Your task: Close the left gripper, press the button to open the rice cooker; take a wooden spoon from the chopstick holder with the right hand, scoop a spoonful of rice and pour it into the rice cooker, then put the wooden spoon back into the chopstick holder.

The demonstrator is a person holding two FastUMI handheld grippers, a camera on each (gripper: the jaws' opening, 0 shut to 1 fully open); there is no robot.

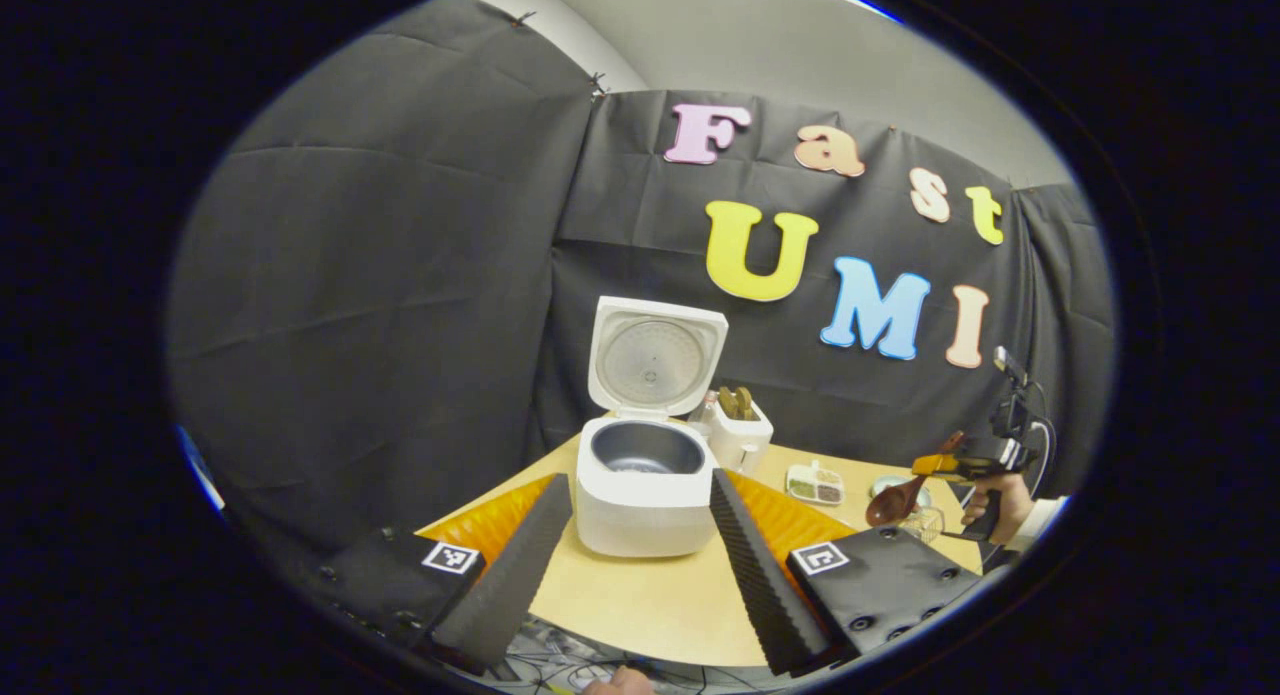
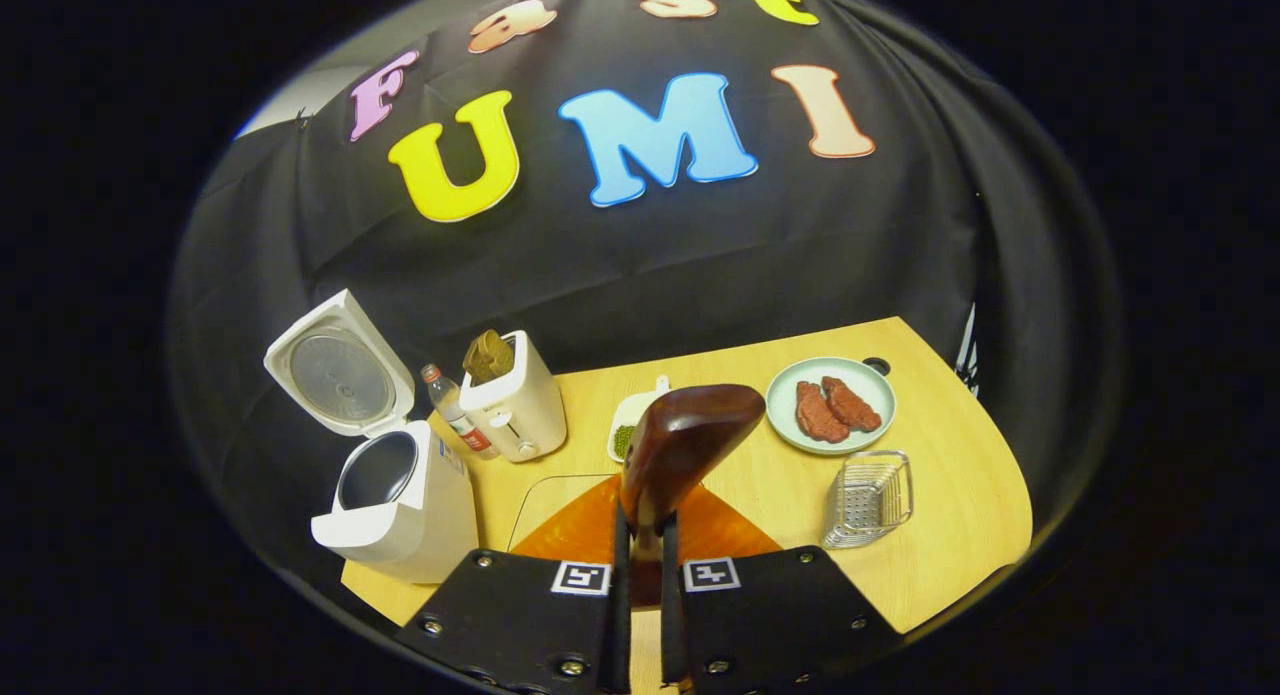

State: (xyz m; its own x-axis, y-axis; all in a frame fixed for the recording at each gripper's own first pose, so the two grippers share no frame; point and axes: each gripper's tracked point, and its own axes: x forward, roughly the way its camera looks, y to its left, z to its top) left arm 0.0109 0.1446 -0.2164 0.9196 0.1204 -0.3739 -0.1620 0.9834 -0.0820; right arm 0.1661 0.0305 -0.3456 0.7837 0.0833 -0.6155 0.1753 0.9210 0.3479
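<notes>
Wooden table point(image 2: 940, 515) against black cloth wall. Right gripper point(image 2: 640, 565) clamps the wooden spoon point(image 2: 685, 445), bowl forward; left gripper point(image 1: 640, 545) jaws wide before the open rice cooker point(image 1: 640, 485).

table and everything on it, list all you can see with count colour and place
table: 1, light wood, under everything
rice cooker: 1, white, left side, lid up, dark pot inside
toaster: 1, white, right of the cooker, brown slices in its slots
bottle: 1, clear with red cap, between cooker and toaster
divided dish: 1, white, green grains inside, mid table
plate: 1, pale green, two red meat pieces on it, right rear
wire basket: 1, metal, in front of the plate
wooden spoon: 1, dark brown, held in the right gripper
left gripper: fingers open, aimed at the cooker
right gripper: fingers shut on the spoon handle
hand: 1, holding the right gripper
</notes>
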